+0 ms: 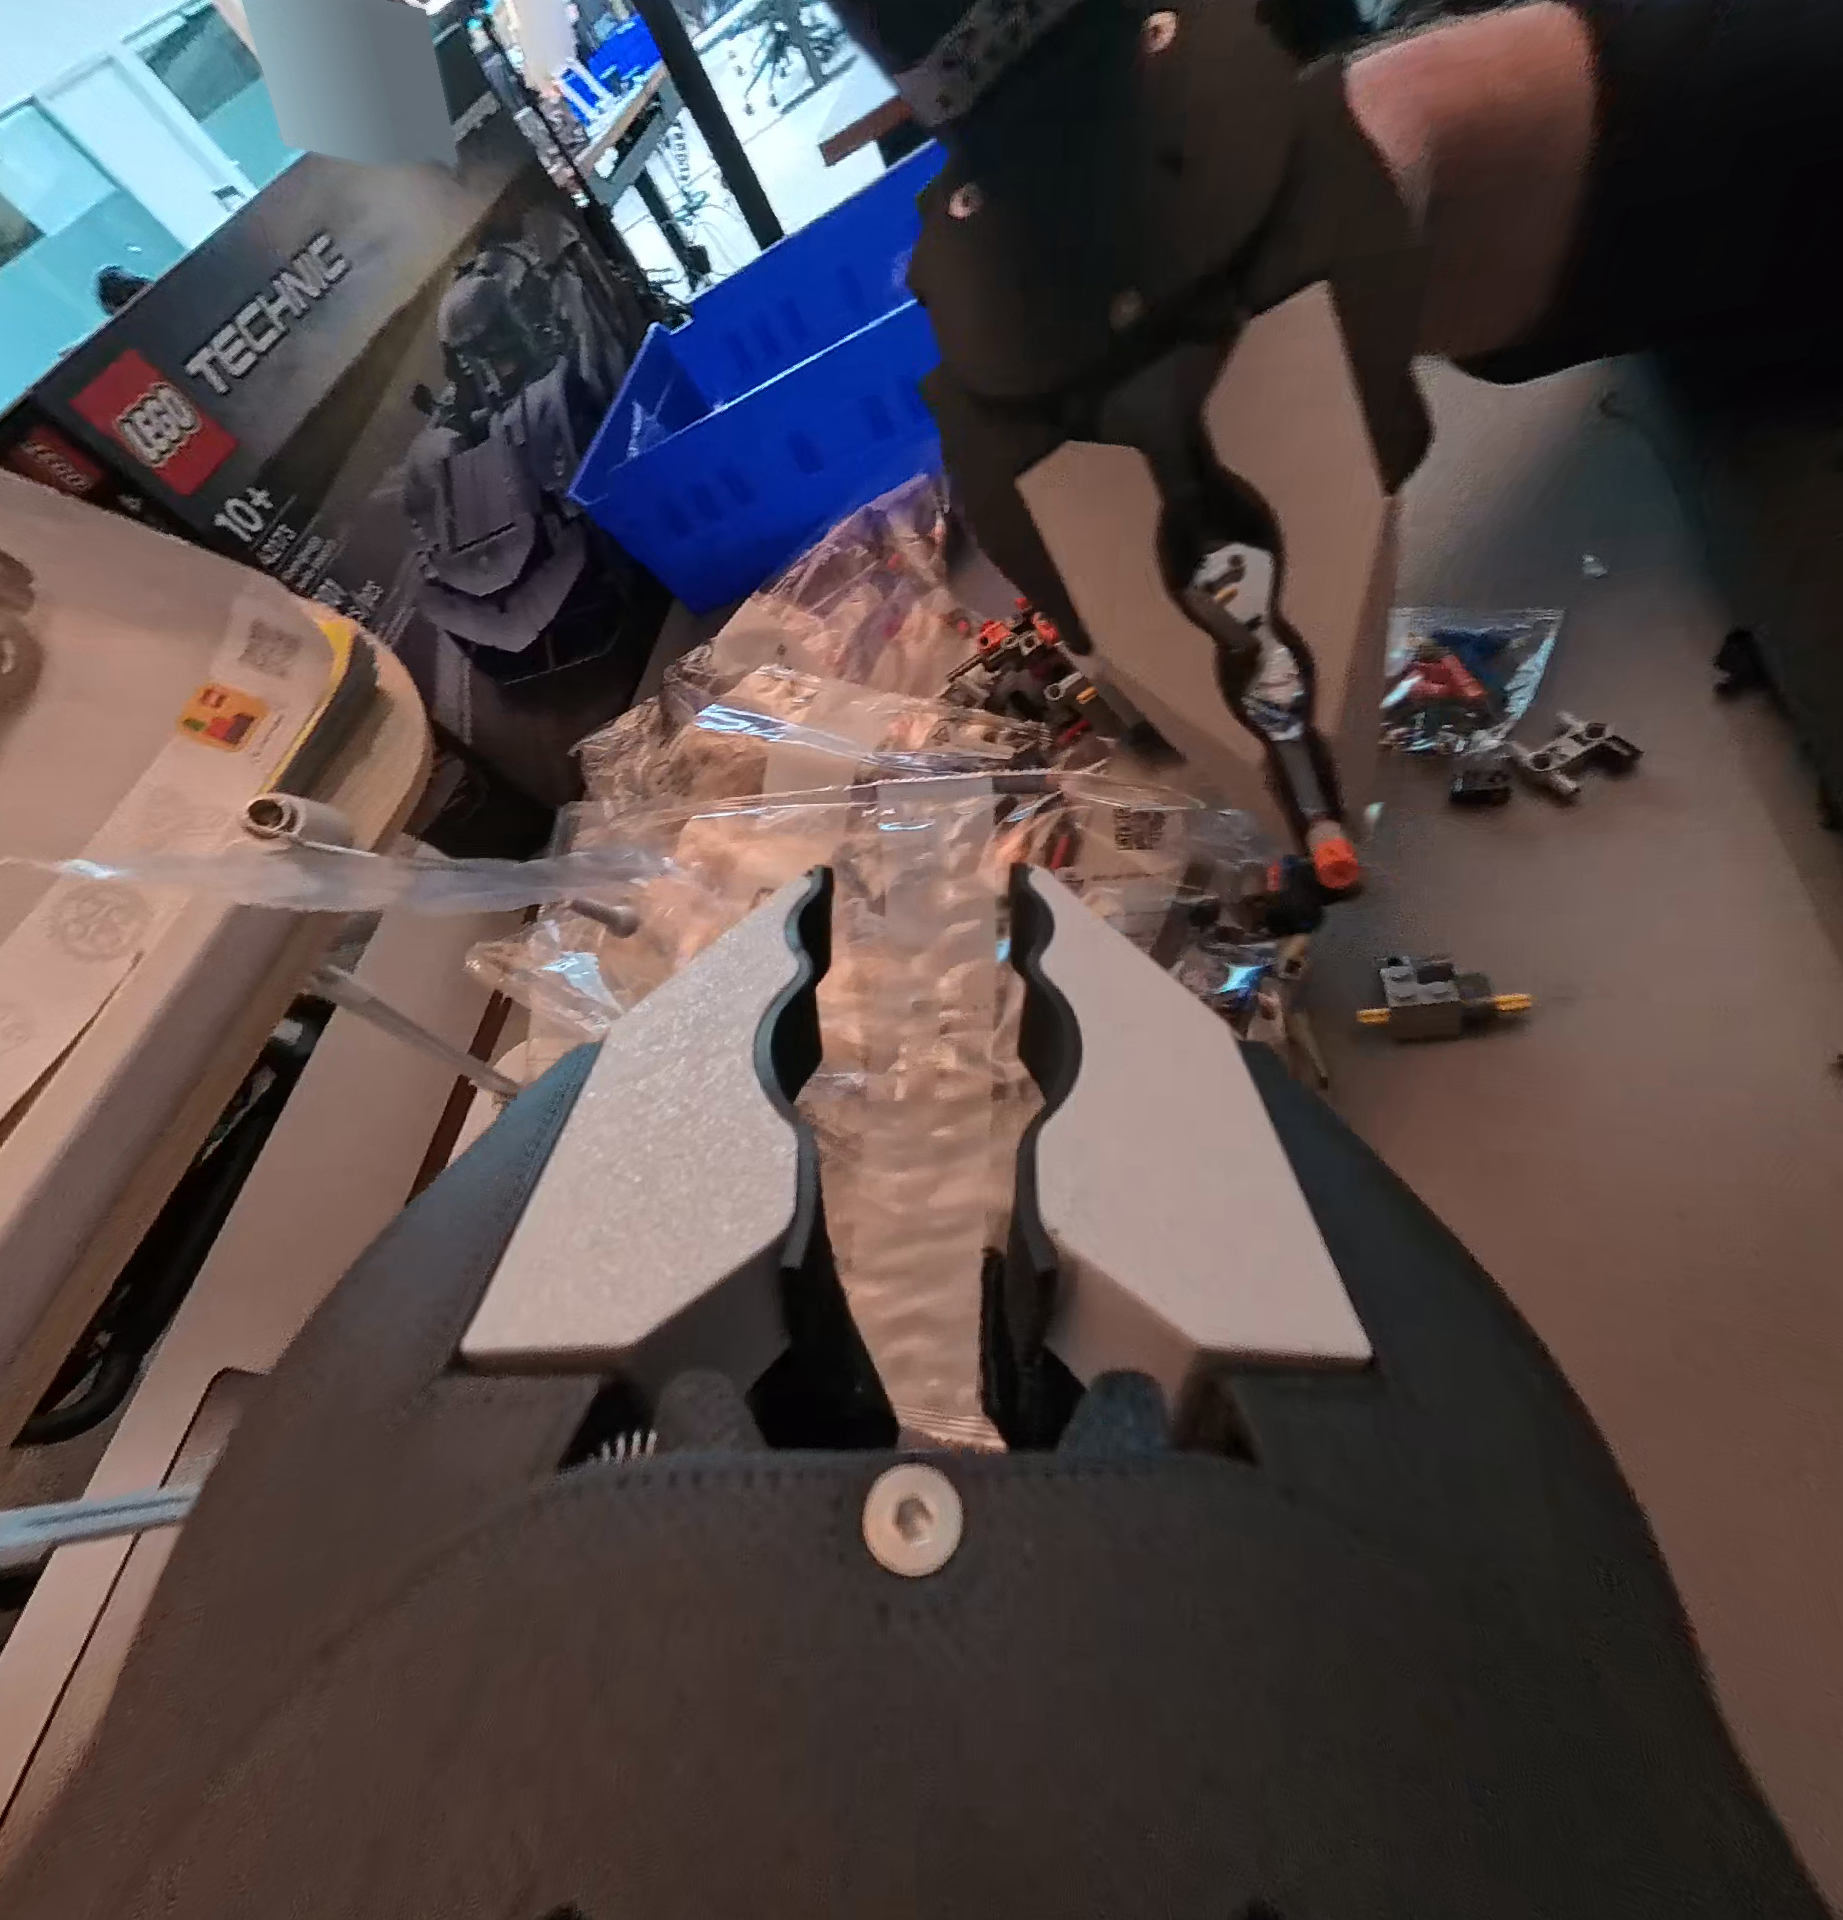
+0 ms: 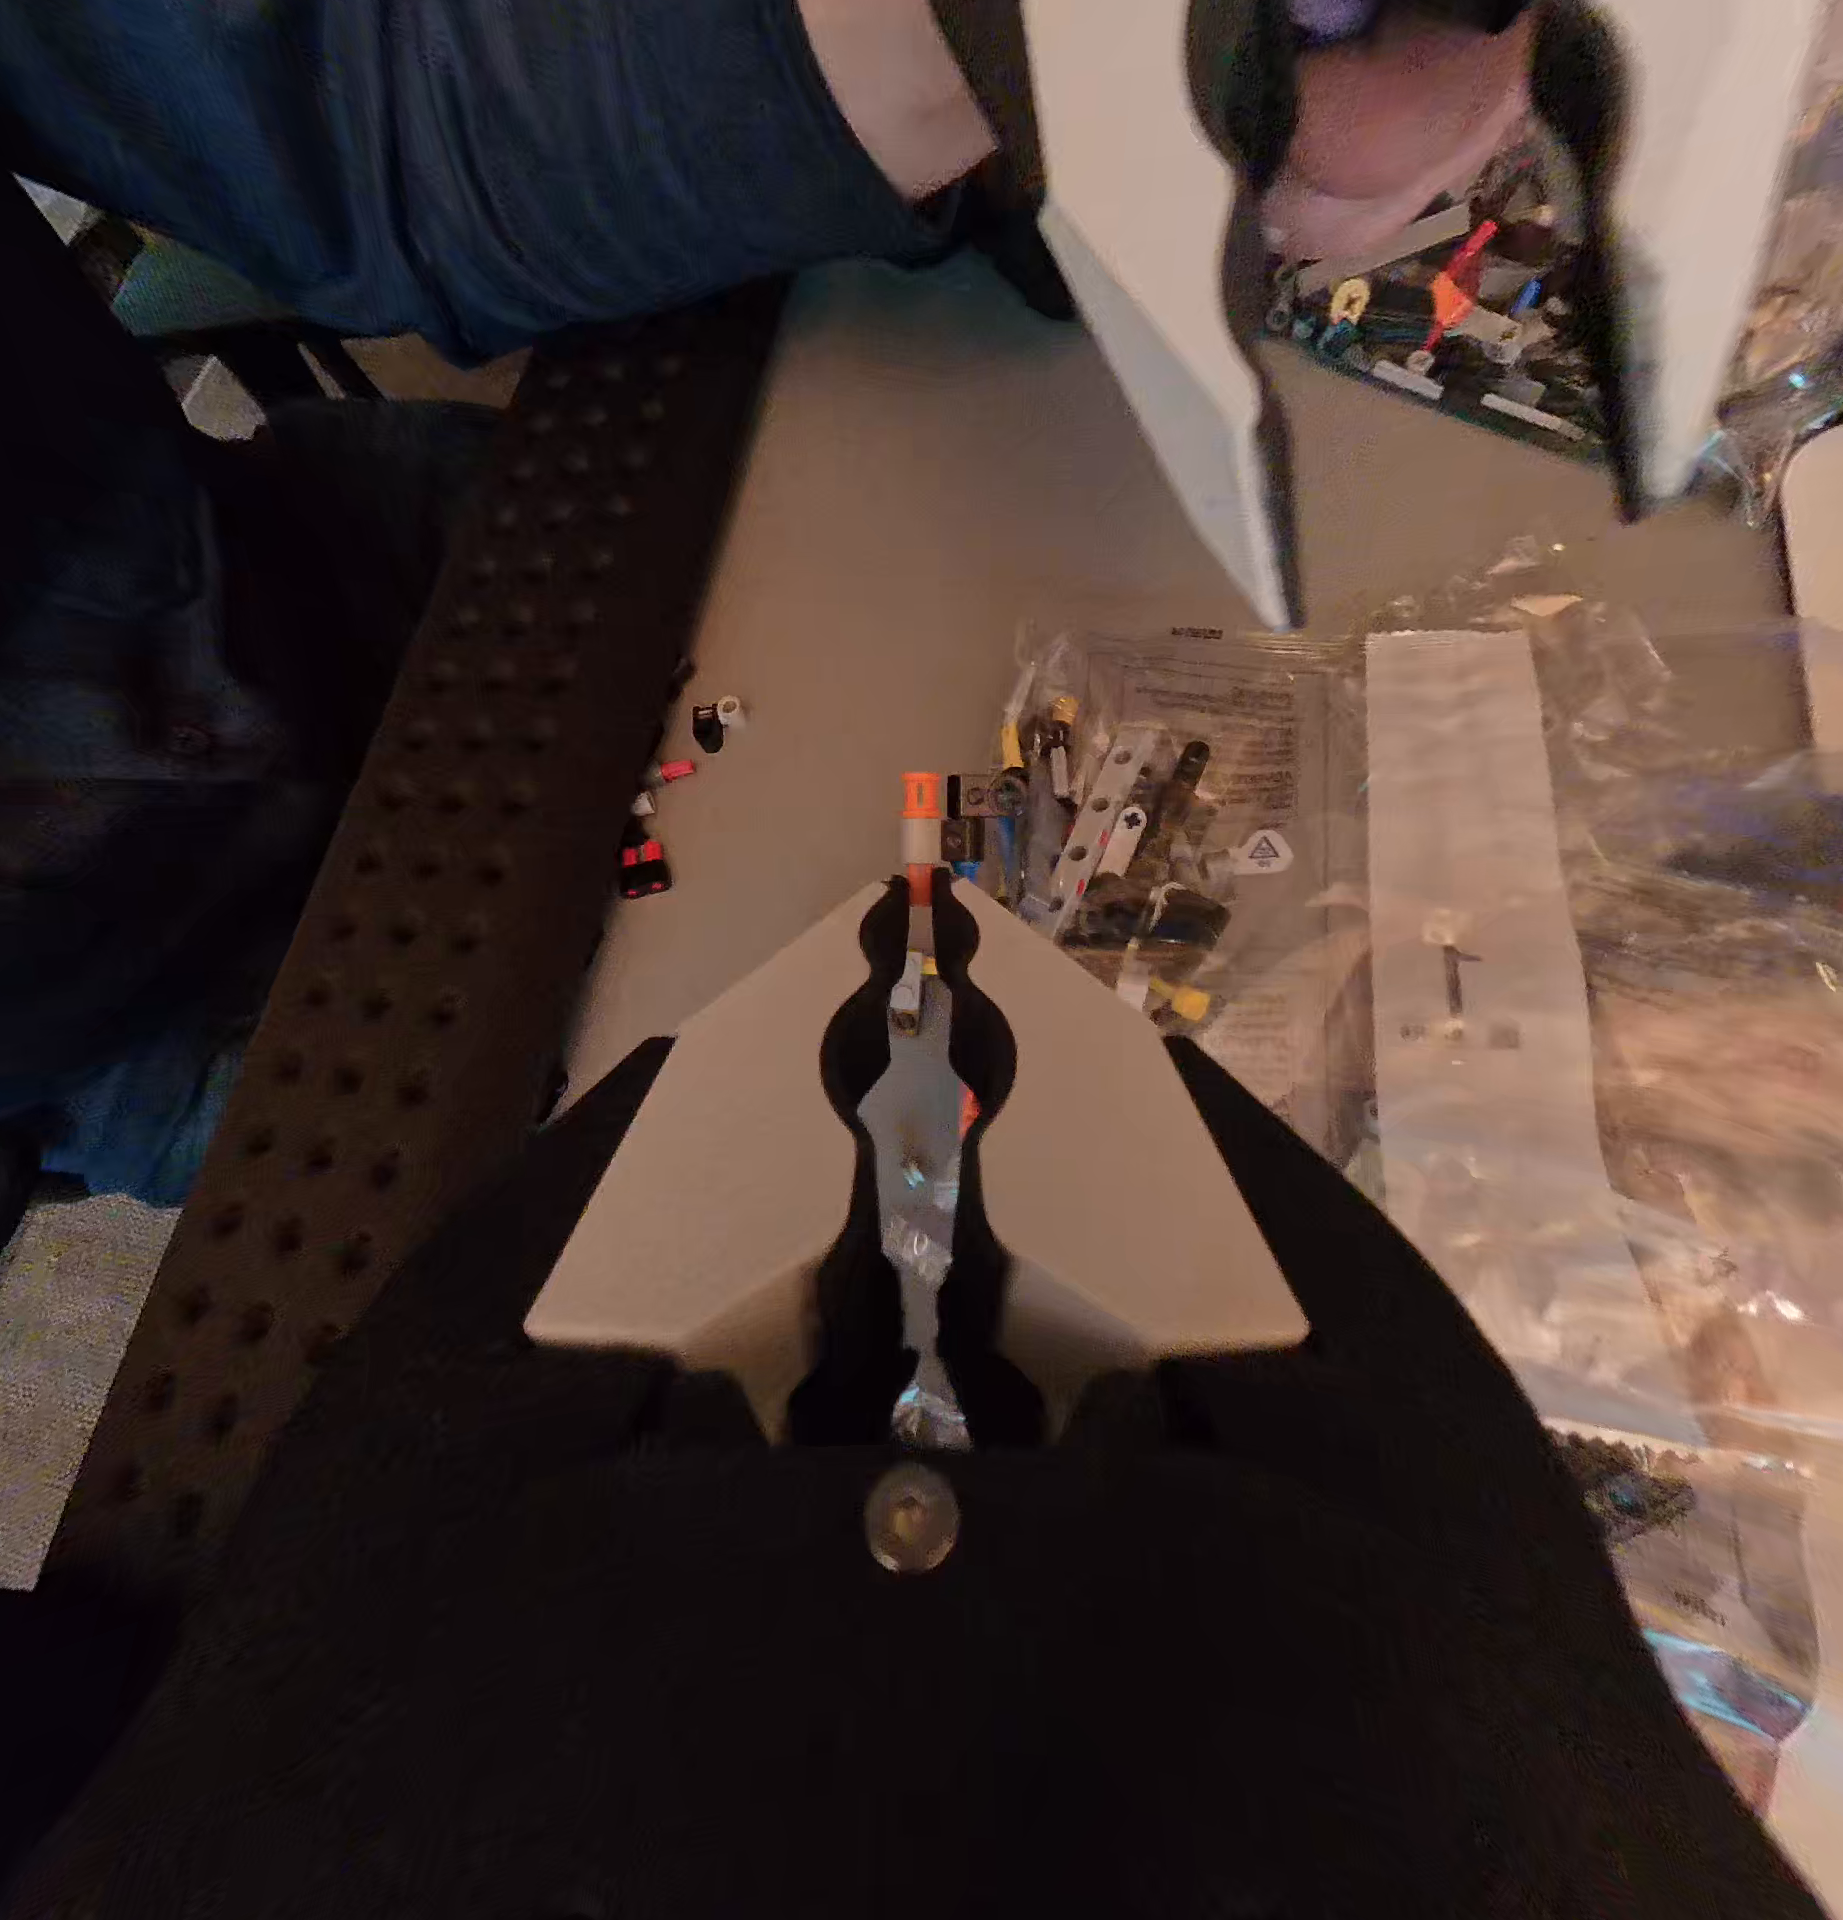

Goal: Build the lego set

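**Axle sub-assembly pinched at the right fingertips; left gripper idle over the bags**

Orange-and-grey axle piece (image 2: 919,831) clamped near its rear end between the tips of the right gripper (image 2: 922,896), jaws nearly shut on it, most of the stacked bushes projecting forward past the fingertips. Seen from the left wrist view as a short rod with an orange tip (image 1: 1330,857), held low over the grey tabletop (image 1: 1623,1195), just beside a small dark pinned cluster (image 1: 1286,899); contact between the two not resolvable. Immediately right of the held piece, an opened clear bag of mixed Technic parts (image 2: 1125,852). Farther out: loose black and red connectors (image 2: 642,868) near the perforated dark table edge (image 2: 397,935), a grey block with yellow pins (image 1: 1442,1000), a partly built dark module (image 1: 1042,675), a sealed small bag (image 1: 1468,665), the blue bin (image 1: 771,457), the set's box (image 1: 304,416) and the instruction booklet (image 1: 117,831).

Left gripper (image 1: 919,894) open to a moderate gap, holding nothing, poised above crumpled empty bags (image 1: 896,1039).

Likely failure modes, judged from this pose: pivoting or slipping of the piece in so short a tip grip if pressed endwise into a mating hole; bushes sliding off the axle under side load; a dropped part rolling toward the perforated edge or vanishing among the clear bags; film snagged by the idle fingers.
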A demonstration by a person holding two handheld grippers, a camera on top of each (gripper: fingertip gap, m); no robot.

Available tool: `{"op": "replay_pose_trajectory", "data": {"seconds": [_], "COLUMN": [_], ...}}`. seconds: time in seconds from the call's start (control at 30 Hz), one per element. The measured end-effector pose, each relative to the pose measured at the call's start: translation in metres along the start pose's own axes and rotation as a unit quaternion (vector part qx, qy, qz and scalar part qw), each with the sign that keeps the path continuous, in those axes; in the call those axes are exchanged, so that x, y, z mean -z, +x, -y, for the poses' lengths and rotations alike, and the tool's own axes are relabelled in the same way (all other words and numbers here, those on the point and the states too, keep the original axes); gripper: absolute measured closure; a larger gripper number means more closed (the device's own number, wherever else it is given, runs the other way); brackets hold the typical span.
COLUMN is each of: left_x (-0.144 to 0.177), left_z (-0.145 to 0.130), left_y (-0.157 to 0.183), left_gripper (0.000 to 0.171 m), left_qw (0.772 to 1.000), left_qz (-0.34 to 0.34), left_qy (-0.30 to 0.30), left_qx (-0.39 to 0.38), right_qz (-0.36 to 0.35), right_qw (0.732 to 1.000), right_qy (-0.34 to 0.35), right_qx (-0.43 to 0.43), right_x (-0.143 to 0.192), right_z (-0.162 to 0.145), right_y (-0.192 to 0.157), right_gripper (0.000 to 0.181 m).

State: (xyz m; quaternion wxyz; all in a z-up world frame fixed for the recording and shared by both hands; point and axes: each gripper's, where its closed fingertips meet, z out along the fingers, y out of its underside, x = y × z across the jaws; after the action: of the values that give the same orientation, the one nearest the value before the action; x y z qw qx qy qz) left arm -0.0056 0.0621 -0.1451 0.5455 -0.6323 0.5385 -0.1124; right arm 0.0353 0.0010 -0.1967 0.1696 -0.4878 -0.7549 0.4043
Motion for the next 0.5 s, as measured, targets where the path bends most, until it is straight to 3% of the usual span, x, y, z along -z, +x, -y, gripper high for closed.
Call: {"op": "replay_pose_trajectory", "data": {"seconds": [0.3, 0.5], "left_x": [-0.005, -0.013], "left_z": [0.009, 0.009], "left_y": [0.046, 0.057], "left_gripper": [0.141, 0.143], "left_qw": [0.994, 0.992], "left_qz": [-0.108, -0.121], "left_qy": [-0.003, -0.016], "left_qx": [-0.021, -0.038], "right_qz": [-0.004, -0.001], "right_qw": [1.0, 1.0], "right_qy": [0.023, 0.028], "right_qx": [-0.015, -0.012], "right_x": [0.012, 0.014], "right_z": [0.001, 0.003], "right_y": [0.004, 0.002], "right_gripper": [0.18, 0.18]}}
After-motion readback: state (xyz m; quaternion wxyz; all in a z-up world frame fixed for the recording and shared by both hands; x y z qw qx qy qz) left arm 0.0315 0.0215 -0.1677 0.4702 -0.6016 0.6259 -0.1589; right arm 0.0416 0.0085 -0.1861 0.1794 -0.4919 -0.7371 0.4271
